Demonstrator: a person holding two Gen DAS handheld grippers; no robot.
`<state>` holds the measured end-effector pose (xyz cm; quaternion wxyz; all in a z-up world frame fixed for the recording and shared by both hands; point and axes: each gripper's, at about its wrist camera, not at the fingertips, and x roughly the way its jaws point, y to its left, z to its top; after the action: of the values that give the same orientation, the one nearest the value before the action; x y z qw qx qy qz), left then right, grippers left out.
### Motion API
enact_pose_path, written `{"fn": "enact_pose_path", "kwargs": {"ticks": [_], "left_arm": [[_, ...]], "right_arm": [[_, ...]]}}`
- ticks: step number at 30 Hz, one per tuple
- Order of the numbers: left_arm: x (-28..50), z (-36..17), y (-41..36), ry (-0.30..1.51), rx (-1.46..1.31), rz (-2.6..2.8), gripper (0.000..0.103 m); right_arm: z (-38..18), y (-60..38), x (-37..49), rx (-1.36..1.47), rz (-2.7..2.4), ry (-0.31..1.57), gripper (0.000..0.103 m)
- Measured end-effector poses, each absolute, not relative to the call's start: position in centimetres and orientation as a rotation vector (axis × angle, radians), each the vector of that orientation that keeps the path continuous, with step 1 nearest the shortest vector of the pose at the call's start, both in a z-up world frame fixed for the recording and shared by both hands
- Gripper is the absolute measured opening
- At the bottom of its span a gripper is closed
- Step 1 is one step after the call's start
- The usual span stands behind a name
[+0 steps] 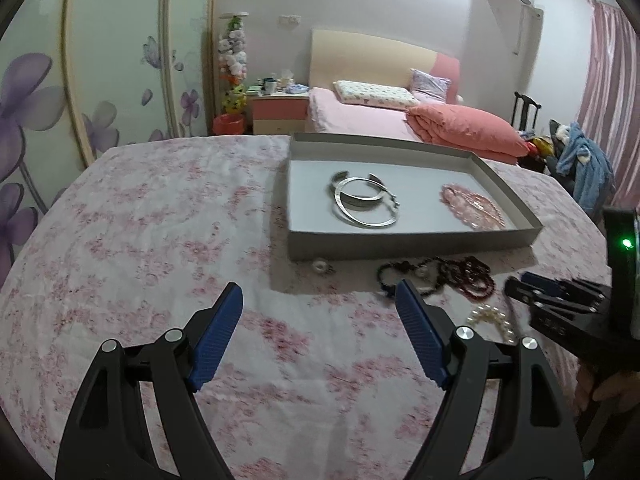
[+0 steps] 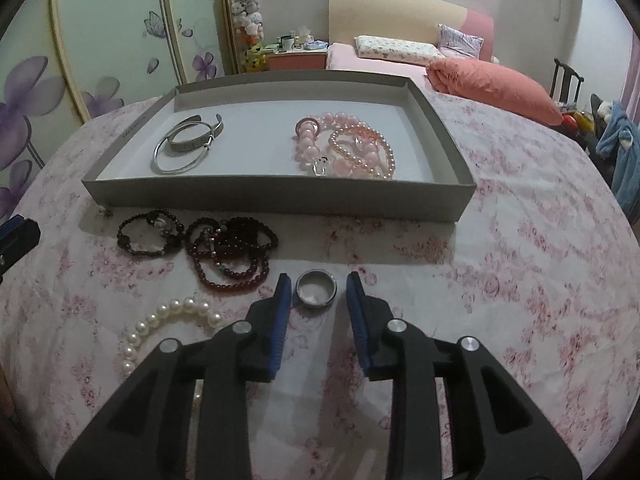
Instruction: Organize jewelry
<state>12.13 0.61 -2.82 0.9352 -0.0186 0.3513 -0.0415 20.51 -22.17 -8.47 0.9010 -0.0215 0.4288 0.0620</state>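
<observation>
A grey tray (image 2: 280, 196) on the floral cloth holds silver bangles (image 2: 186, 146) on its left and pink and pearl bead strings (image 2: 348, 148) on its right. In front of it lie dark red bead bracelets (image 2: 216, 248), a white pearl bracelet (image 2: 168, 320) and a silver ring (image 2: 317, 288). My right gripper (image 2: 317, 286) is open with the ring lying between its fingertips, not touching them. My left gripper (image 1: 320, 300) is open and empty over bare cloth, left of the dark beads (image 1: 440, 276). The tray (image 1: 400, 240) and the right gripper (image 1: 532, 288) show in the left wrist view.
A small pearl earring (image 2: 103, 211) lies at the tray's near left corner. Behind the table are a pink bed (image 2: 400, 56), a bedside cabinet (image 2: 296, 56) and a flowered wardrobe (image 2: 100, 40). A chair with blue clothes (image 2: 620, 140) stands at the right.
</observation>
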Motion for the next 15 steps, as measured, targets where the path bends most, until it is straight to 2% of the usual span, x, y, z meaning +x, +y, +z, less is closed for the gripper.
{"fn": "enact_pose_path", "kwargs": {"ticks": [7,10,15], "left_arm": [[11.9,-3.6,-3.4,0.768,0.0,-0.224,0.078],[11.9,-4.4,-5.9,0.805,0.05,-0.302,0.074],[12.2,-6.0,-8.9,0.862,0.132,-0.37,0.06]], "right_arm": [[-8.5,-25.0,20.6,0.01,0.046,0.887,0.022],[-8.6,-26.5,20.4,0.042,0.018,0.888,0.022],[-8.7,-27.1,20.3,0.055,0.011,0.885,0.022]]}}
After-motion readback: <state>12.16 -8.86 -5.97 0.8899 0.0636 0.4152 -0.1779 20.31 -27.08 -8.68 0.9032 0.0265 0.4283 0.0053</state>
